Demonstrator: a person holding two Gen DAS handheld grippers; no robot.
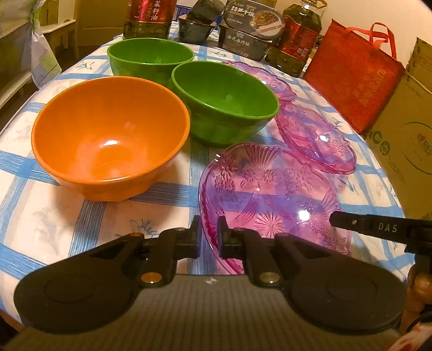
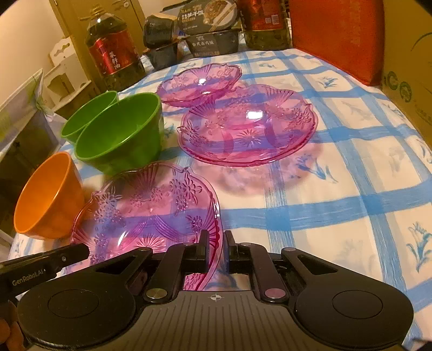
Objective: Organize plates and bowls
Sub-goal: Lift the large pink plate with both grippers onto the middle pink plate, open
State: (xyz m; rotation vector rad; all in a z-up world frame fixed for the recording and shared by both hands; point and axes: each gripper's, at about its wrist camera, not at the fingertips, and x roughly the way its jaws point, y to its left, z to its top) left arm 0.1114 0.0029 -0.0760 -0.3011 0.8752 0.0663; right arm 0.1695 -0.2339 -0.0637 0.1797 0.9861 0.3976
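A clear pink plate (image 1: 270, 194) (image 2: 151, 210) with a flower pattern lies nearest on the blue-checked tablecloth (image 2: 337, 189). My left gripper (image 1: 208, 229) is shut on its left rim. My right gripper (image 2: 216, 243) is shut on its right rim. Left of the plate stands an orange bowl (image 1: 108, 140) (image 2: 48, 197). Two green bowls (image 1: 224, 102) (image 1: 149, 56) stand behind it, apart from each other. A second pink plate (image 1: 318, 137) (image 2: 248, 127) and a third, smaller one (image 1: 270, 78) (image 2: 199, 81) lie farther back, overlapping at their edges.
Oil bottles (image 1: 148, 19) (image 1: 297, 37), stacked food boxes (image 1: 251, 27) and dark cups (image 1: 197, 24) line the far edge. A red bag (image 1: 353, 73) and a cardboard box (image 1: 405, 129) stand at the right. Bare cloth lies to the right (image 2: 351, 229).
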